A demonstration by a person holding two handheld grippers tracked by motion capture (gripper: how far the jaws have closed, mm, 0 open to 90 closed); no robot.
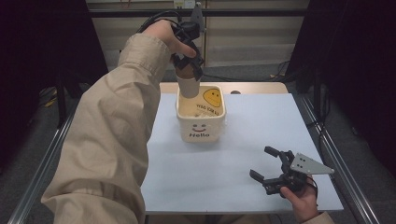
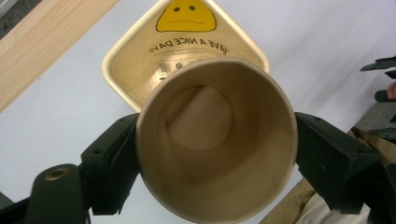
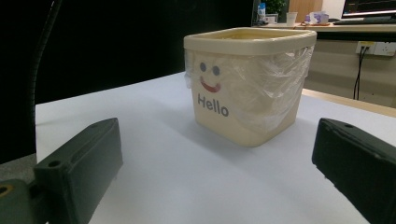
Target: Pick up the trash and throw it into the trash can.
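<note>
A brown paper cup [image 1: 189,85] hangs over the back left corner of a cream bin [image 1: 201,128] marked "Hello" with a smiley face. My left gripper [image 1: 189,65] is shut on the cup and points downward from above. In the left gripper view the cup's open mouth [image 2: 217,140] faces the camera, with a black jaw pressed on each side and the bin's rim [image 2: 122,65] below it. My right gripper [image 1: 259,162] rests open near the table's front right corner, with nothing between its jaws. In the right gripper view it [image 3: 219,172] faces the bin [image 3: 243,93].
The bin stands on a white table sheet [image 1: 261,121], with a strip of wood [image 1: 252,87] behind it. A clear plastic liner [image 3: 275,84] drapes over the bin's side. Metal rails [image 1: 336,158] run along both table sides. A long beige sleeve [image 1: 112,140] reaches across the left.
</note>
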